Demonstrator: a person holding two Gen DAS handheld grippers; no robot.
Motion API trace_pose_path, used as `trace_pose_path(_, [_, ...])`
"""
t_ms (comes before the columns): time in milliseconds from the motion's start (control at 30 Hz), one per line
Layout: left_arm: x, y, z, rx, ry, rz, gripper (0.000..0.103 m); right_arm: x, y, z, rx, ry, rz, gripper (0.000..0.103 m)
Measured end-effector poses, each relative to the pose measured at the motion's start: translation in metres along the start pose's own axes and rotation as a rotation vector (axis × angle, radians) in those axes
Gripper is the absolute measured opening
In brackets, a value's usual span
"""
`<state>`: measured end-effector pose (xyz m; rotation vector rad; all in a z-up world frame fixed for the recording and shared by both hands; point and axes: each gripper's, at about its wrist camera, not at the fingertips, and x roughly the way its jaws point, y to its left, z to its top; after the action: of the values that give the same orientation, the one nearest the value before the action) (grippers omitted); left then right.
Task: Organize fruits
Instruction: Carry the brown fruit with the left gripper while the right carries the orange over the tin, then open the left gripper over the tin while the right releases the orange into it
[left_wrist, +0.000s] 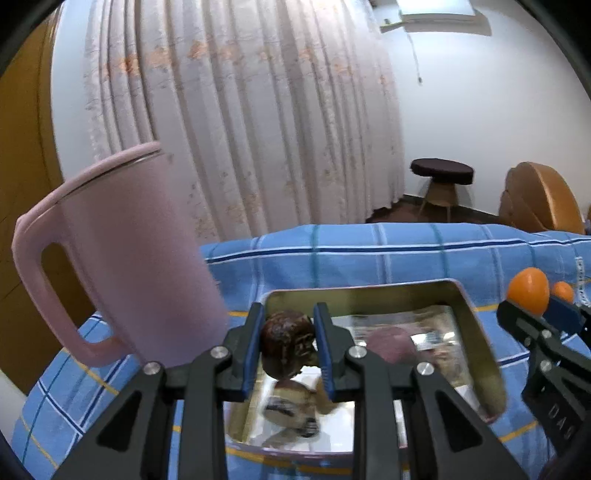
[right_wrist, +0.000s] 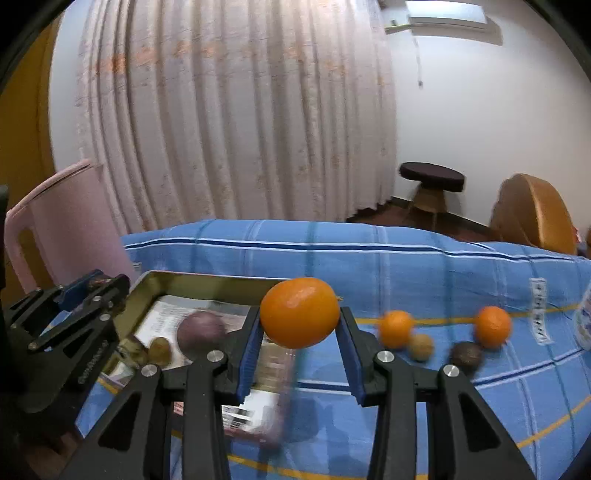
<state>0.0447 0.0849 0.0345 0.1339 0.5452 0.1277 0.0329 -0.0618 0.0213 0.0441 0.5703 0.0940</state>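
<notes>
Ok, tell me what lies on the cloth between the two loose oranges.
Right wrist view: between the left loose orange and the right one lie a tan round fruit and a dark round fruit on the blue cloth.

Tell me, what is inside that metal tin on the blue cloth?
The tin is lined with printed paper. On it lie a round purple fruit and a small brownish fruit. The near part of the tin is covered by the two grippers and blurred.
</notes>
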Motion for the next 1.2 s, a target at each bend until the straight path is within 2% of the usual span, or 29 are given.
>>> trace_pose_path(233, [0.014,0.013,-0.010,0.016,0.028,0.084,0.028,0.031,0.030,-0.004,-0.027,0.052,0.039,0.043])
trace_pose_path(600, [0.025,0.011,-0.015,0.065,0.056,0.153,0.028,0.046,0.039,-0.012,-0.079,0.106,0.078,0.043])
trace_pose_path(800, [0.026,0.012,-0.015,0.073,0.047,0.156,0.028,0.044,0.039,-0.013,-0.088,0.107,0.117,0.043])
trace_pose_path(933, [0.022,0.013,-0.014,0.063,0.032,0.121,0.028,0.041,0.041,-0.014,-0.077,0.105,0.201,0.043])
trace_pose_path(1067, [0.020,0.013,-0.013,0.052,0.029,0.083,0.030,0.032,0.033,-0.011,-0.025,0.077,0.250,0.045])
trace_pose_path(1100, [0.019,0.013,-0.012,0.046,0.026,0.067,0.033,0.030,0.031,-0.010,-0.013,0.065,0.255,0.047])
trace_pose_path(1133, [0.018,0.012,-0.012,0.045,0.023,0.060,0.042,0.026,0.027,-0.009,-0.002,0.047,0.252,0.054])
trace_pose_path(1167, [0.017,0.011,-0.011,0.045,0.019,0.059,0.048,0.022,0.024,-0.008,0.007,0.027,0.247,0.056])
trace_pose_path(1200, [0.014,0.011,-0.010,0.041,0.009,0.058,0.061,0.020,0.022,-0.007,0.012,0.015,0.242,0.058])
